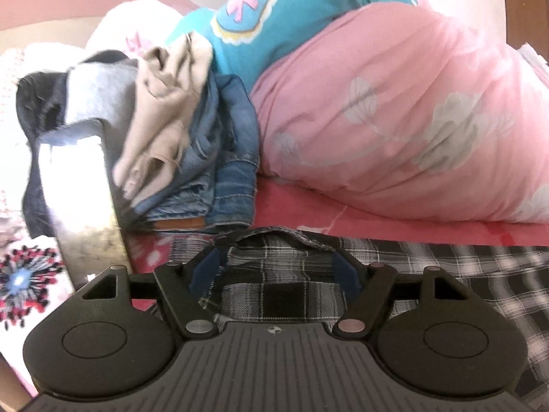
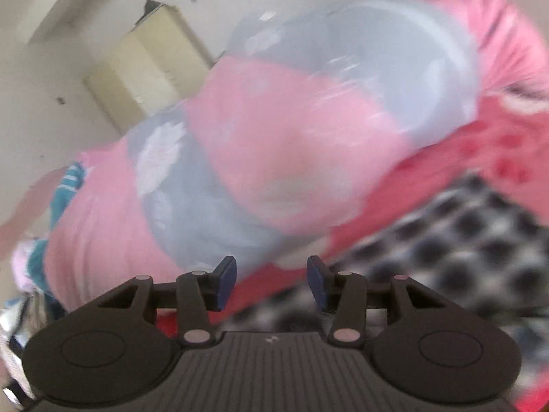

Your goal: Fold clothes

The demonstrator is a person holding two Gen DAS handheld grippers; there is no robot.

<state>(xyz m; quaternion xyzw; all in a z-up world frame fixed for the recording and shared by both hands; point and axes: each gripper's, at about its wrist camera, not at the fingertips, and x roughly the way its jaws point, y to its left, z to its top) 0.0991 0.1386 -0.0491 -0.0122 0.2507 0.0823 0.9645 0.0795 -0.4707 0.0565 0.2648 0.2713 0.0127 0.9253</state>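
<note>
The left gripper point(image 1: 274, 267) sits nearest, jaws spread around a raised fold of the plaid shirt point(image 1: 284, 292), whether its pads press cannot be told. The shirt lies flat on the red bedsheet point(image 1: 377, 219), probably for folding. At one o'clock bulks the pink duvet point(image 1: 411, 110); at eleven o'clock, the unfolded clothes pile point(image 1: 192, 137). The right gripper point(image 2: 271, 283) hangs parted and empty (blurred view).
</note>
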